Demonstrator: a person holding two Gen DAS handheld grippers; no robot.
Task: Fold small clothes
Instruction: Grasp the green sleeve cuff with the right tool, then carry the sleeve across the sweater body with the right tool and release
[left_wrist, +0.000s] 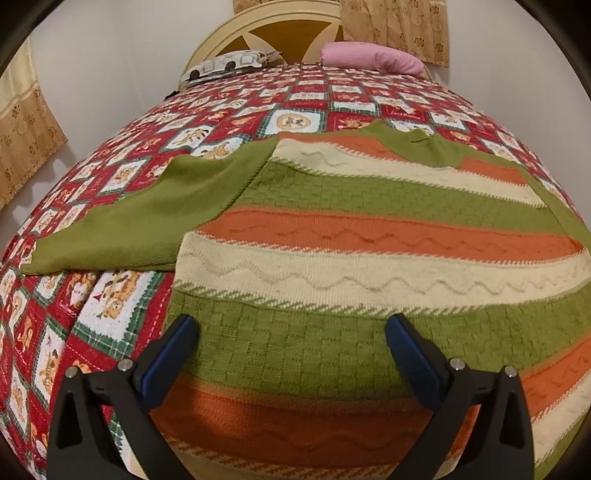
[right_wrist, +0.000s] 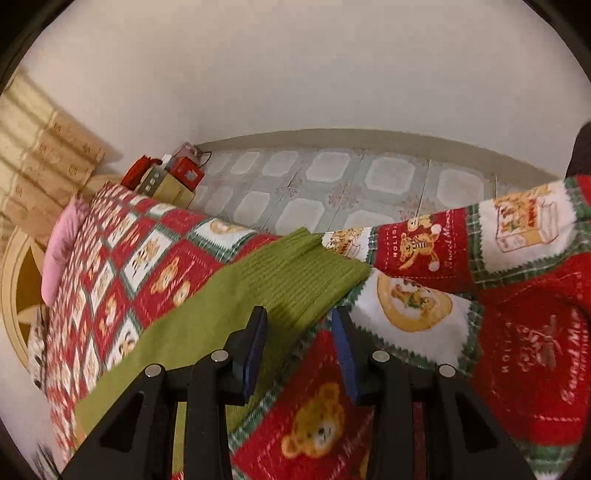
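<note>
A knitted sweater (left_wrist: 369, 229) with green, orange and cream stripes lies flat on the bed. Its plain green left sleeve (left_wrist: 140, 218) stretches out to the left. My left gripper (left_wrist: 291, 325) is open wide just above the sweater's lower body, holding nothing. In the right wrist view the other green sleeve (right_wrist: 258, 291) lies across the quilt, its ribbed cuff (right_wrist: 310, 273) near the bed edge. My right gripper (right_wrist: 299, 317) is open over the sleeve near the cuff, its jaws on either side of the sleeve's edge.
The bed has a red, white and green teddy-bear quilt (left_wrist: 240, 110). A pink pillow (left_wrist: 373, 59), a patterned pillow (left_wrist: 229, 64) and the headboard (left_wrist: 266, 26) are at the far end. Tiled floor (right_wrist: 332, 184) and boxes (right_wrist: 166, 177) lie beyond the bed edge.
</note>
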